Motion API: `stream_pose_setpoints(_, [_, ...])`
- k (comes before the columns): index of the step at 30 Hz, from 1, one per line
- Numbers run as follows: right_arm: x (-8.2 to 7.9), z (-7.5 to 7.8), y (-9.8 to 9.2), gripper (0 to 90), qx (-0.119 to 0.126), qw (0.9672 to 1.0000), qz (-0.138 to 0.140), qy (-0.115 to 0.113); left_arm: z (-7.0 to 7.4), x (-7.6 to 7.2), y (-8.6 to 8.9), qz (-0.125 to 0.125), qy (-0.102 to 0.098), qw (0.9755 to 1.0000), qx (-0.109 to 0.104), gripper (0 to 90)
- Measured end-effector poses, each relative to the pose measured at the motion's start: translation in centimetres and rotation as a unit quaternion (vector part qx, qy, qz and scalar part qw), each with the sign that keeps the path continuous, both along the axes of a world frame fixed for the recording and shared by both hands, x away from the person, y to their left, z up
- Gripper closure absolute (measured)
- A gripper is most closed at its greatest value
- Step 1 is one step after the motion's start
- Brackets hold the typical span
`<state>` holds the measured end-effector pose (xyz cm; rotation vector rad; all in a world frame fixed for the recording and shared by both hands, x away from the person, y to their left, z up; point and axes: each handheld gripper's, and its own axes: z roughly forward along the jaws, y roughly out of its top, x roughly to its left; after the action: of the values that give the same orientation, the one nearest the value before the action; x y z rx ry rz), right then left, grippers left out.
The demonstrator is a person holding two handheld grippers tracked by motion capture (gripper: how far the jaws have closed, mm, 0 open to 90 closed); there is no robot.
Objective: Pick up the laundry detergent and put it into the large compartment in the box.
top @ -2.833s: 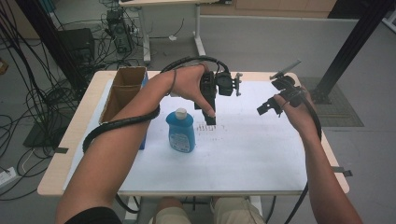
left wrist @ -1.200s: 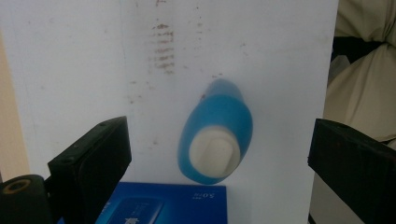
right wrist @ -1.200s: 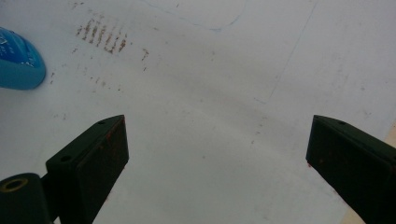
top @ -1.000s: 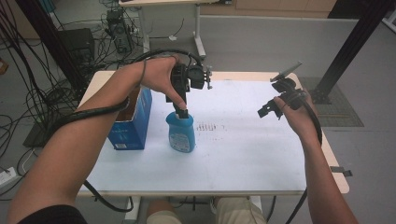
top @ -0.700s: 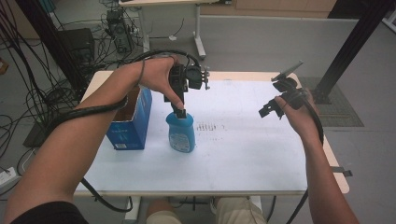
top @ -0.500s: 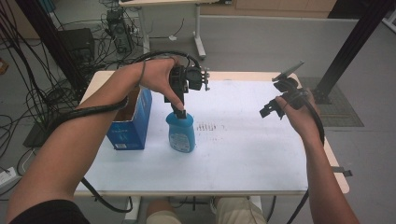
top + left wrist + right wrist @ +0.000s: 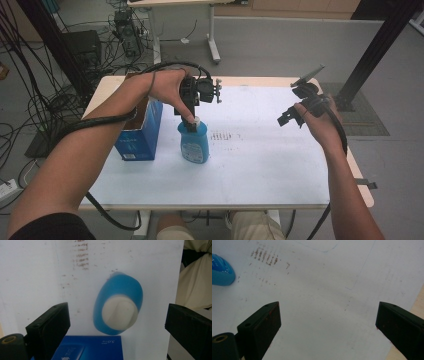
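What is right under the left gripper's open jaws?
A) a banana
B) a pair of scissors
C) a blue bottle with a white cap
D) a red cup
C: the left gripper hangs with its jaws wide apart over the blue bottle, whose white cap sits between them.

In the high view the left gripper [image 7: 191,114] hangs over the white cap of the blue bottle [image 7: 194,143], so contact between jaw and cap can't be judged. The bottle's label print is too small to read. In the left gripper view the blue box [image 7: 86,348] is cut off by the bottom edge, and its lettering is blurred, possibly numerals. In the right gripper view the left edge cuts the bottle, leaving one rounded end.
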<state>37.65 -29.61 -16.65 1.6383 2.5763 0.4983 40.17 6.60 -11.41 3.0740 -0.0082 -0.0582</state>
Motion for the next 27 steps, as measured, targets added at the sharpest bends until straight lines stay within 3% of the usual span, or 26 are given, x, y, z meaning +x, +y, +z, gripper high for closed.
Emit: stream_pose_setpoints(27, [-0.2,0.3,-0.1,6.3,-0.001,1.0000,-0.004,0.001,-4.7,0.6,-0.4,-0.012,0.025,0.9996,0.011,6.5])
